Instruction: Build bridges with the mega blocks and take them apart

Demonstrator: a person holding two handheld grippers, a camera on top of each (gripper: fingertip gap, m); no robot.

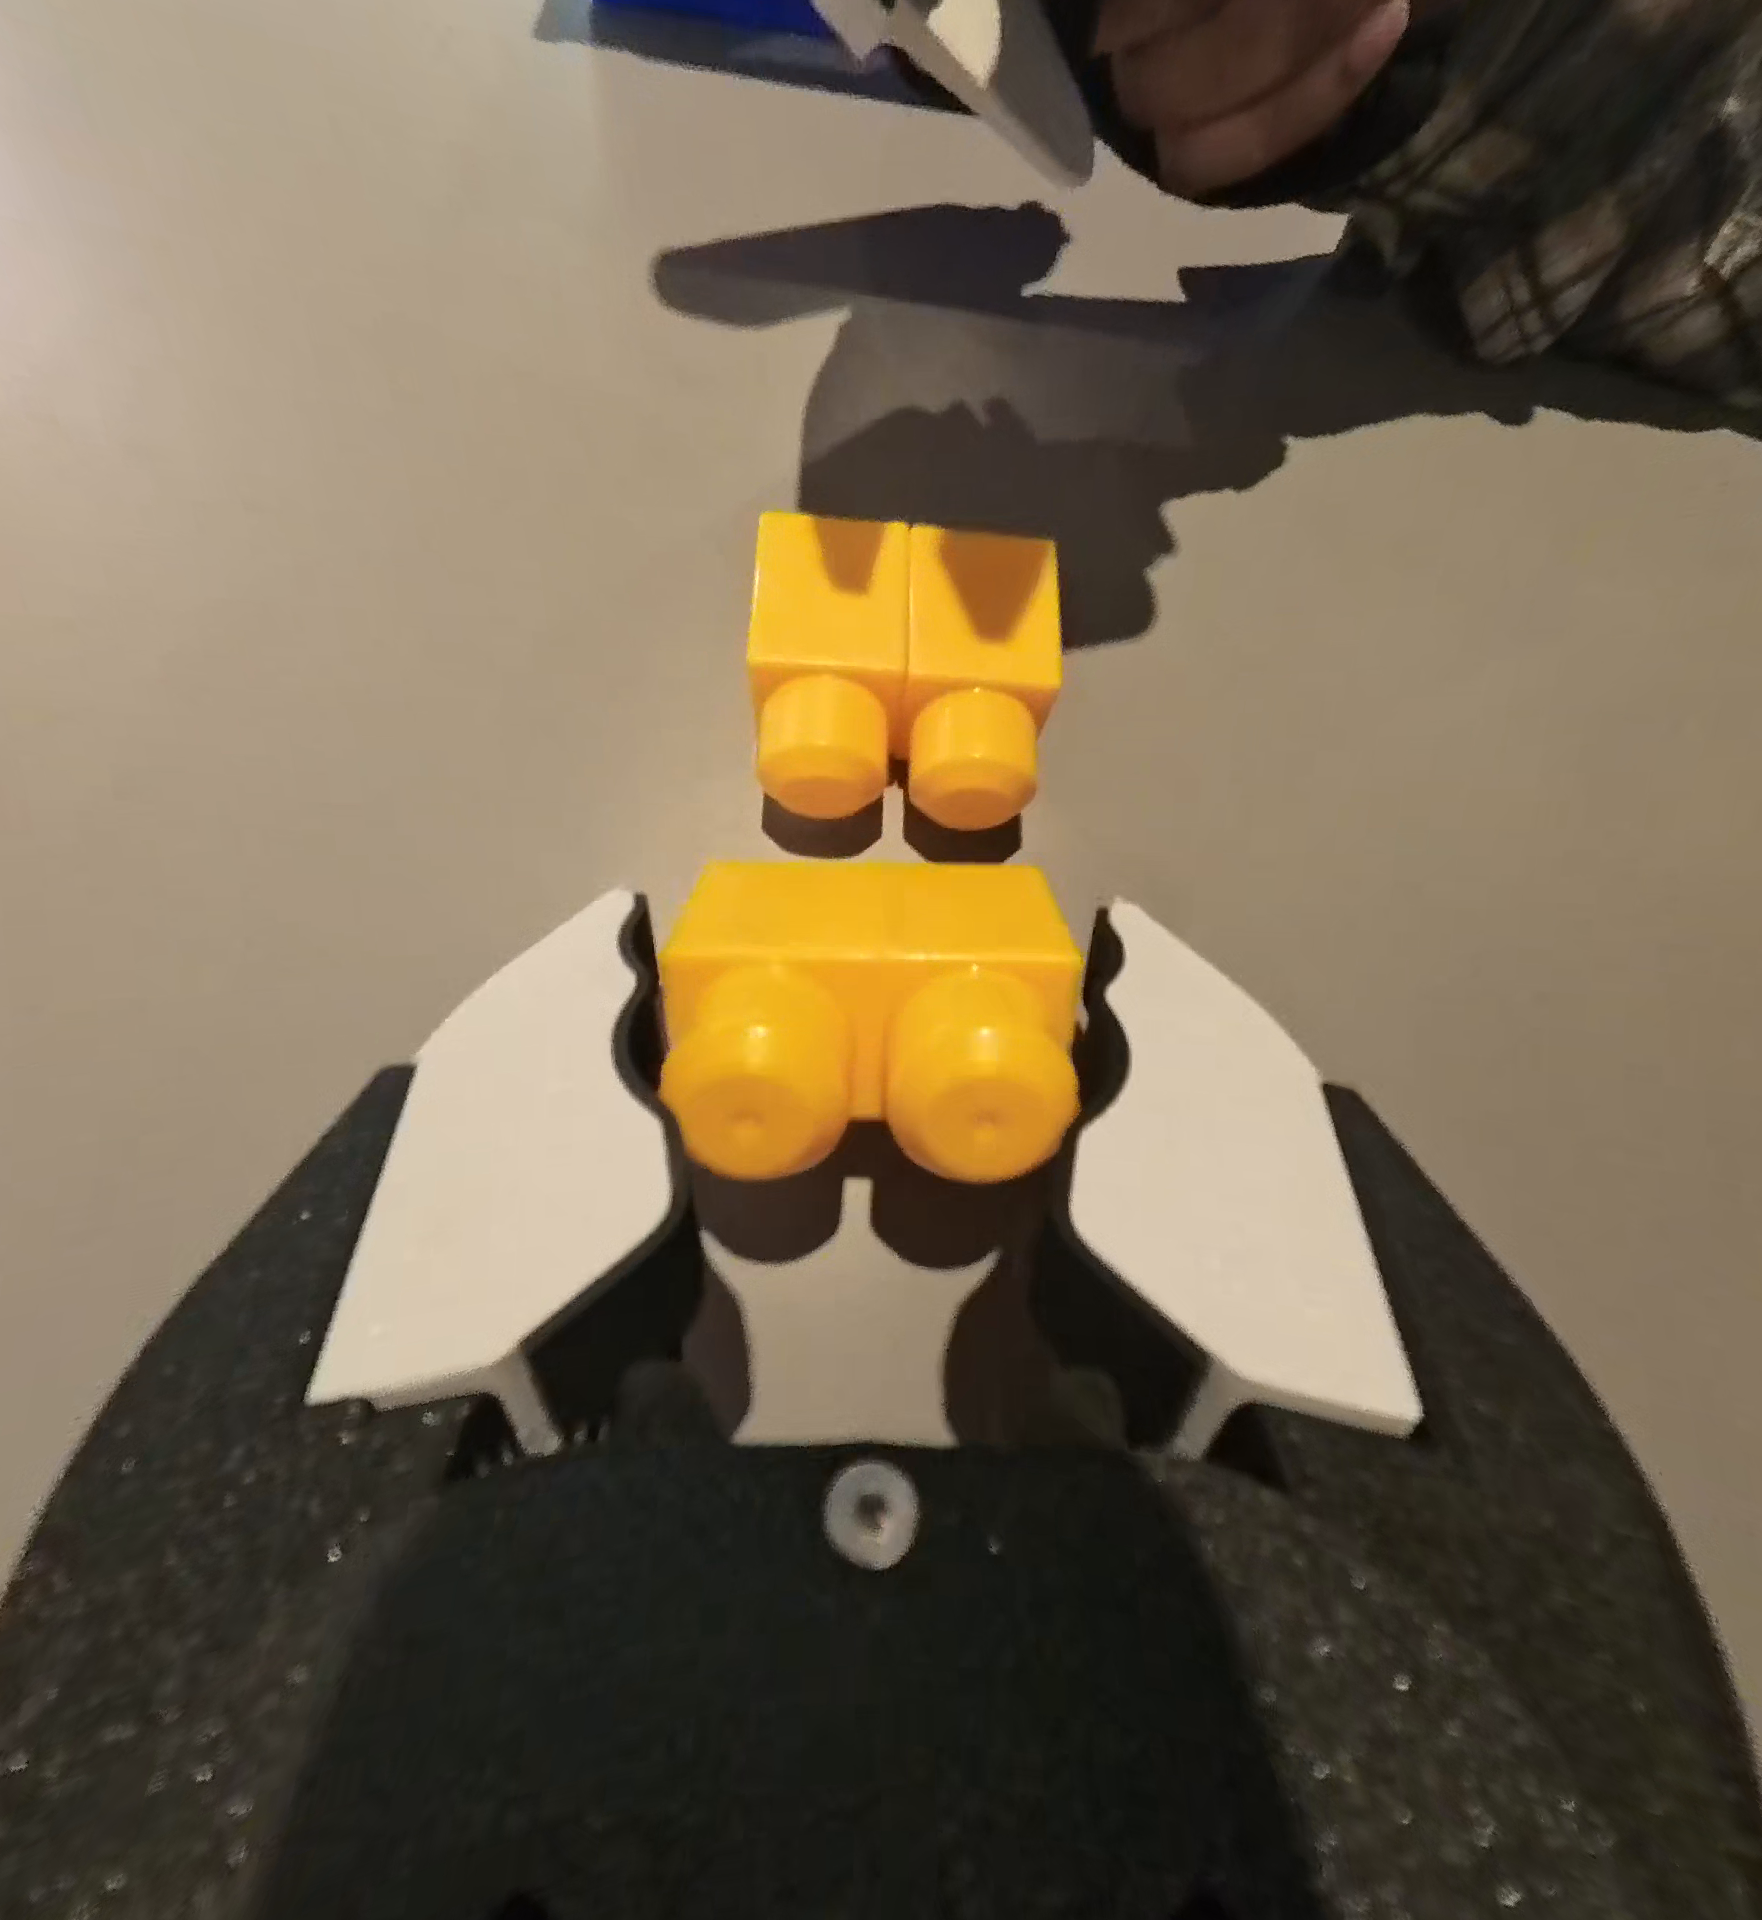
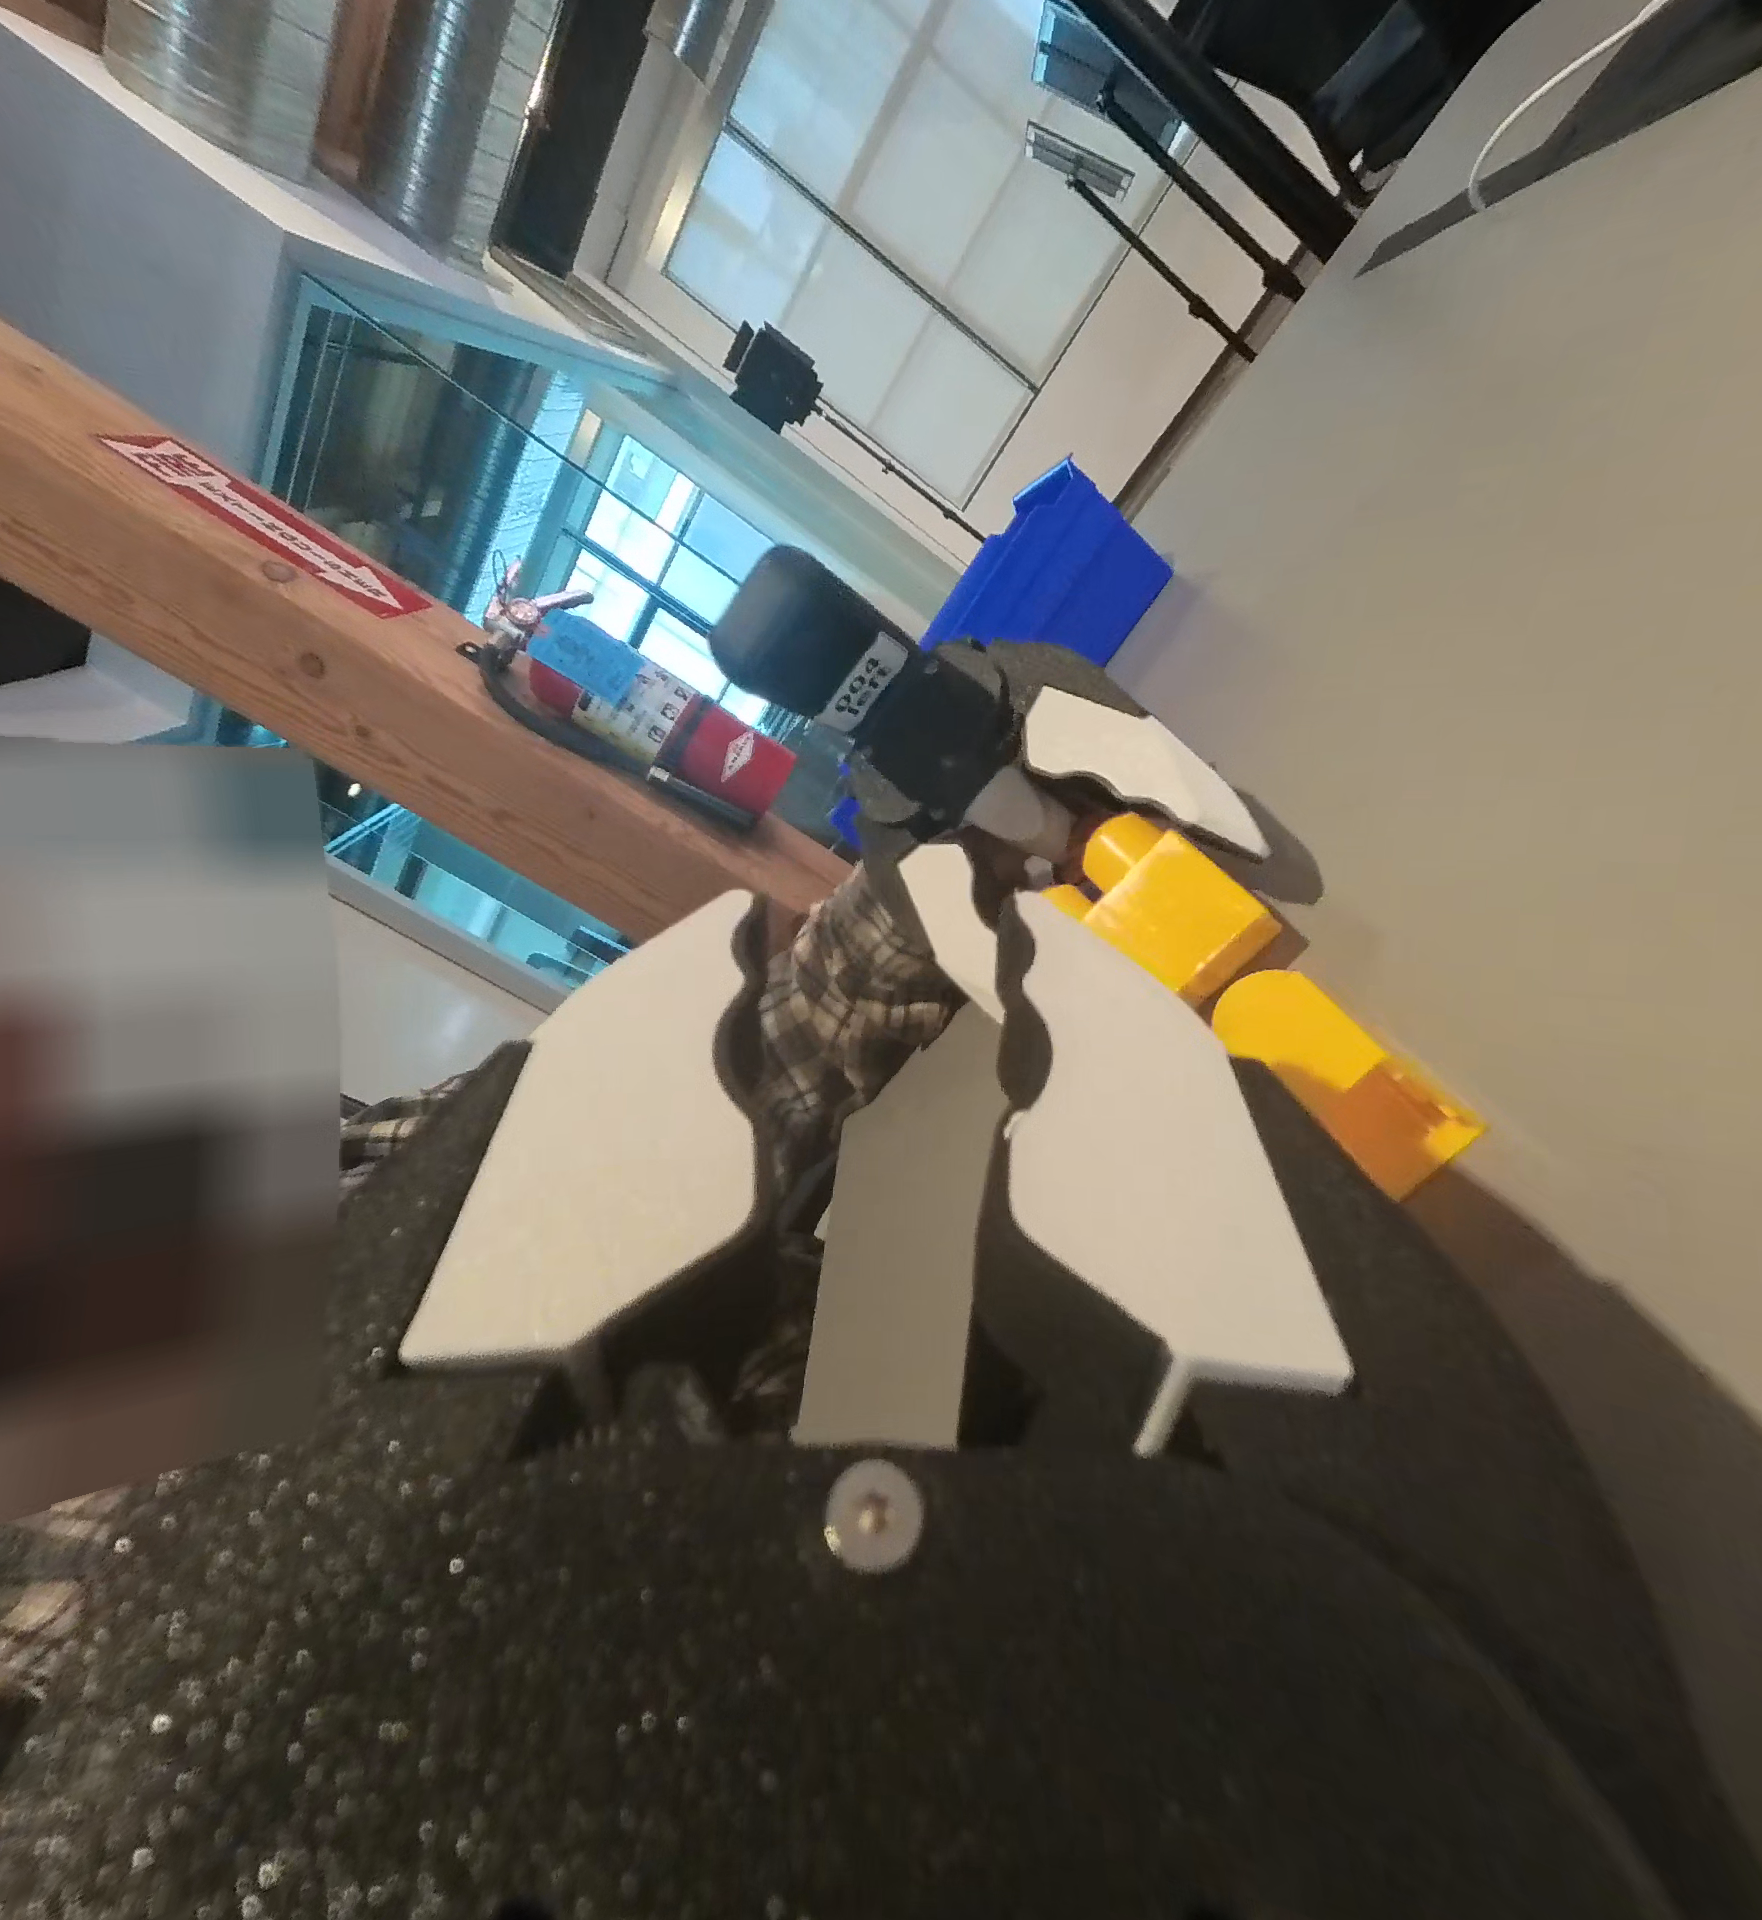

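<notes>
Beige matte tabletop (image 1: 285,520): the widest surface in both views; every block lies on it, and the near yellow block serves as the reference below.
Wooden beam (image 2: 233,623): seen only in the right wrist view, far behind the near yellow block, off the table, with a red fire extinguisher (image 2: 669,732) mounted on it.
Blue plastic bin (image 2: 1053,571): at the table's far edge, well beyond the near yellow block.
Left gripper (image 1: 869,997): black body with white finger plates; its jaws stand one on each side of the near yellow block, with a thin dark gap visible on the right side, so a firm clamp cannot be confirmed.
Right gripper (image 2: 877,997): raised off the table and tilted, well beyond the far yellow blocks as the left wrist view shows it; jaws apart, nothing between them but a plaid sleeve (image 2: 835,997) behind.
Hand (image 1: 1241,94): grips the right gripper, far past the near yellow block.
Near yellow block (image 1: 872,997): a two-stud plastic brick on its side, studs pointing at the left camera, between the left gripper's fingertips.
Far yellow blocks (image 1: 903,644): two single-stud bricks on their sides, touching each other, just beyond the near yellow block with a small gap.
</notes>
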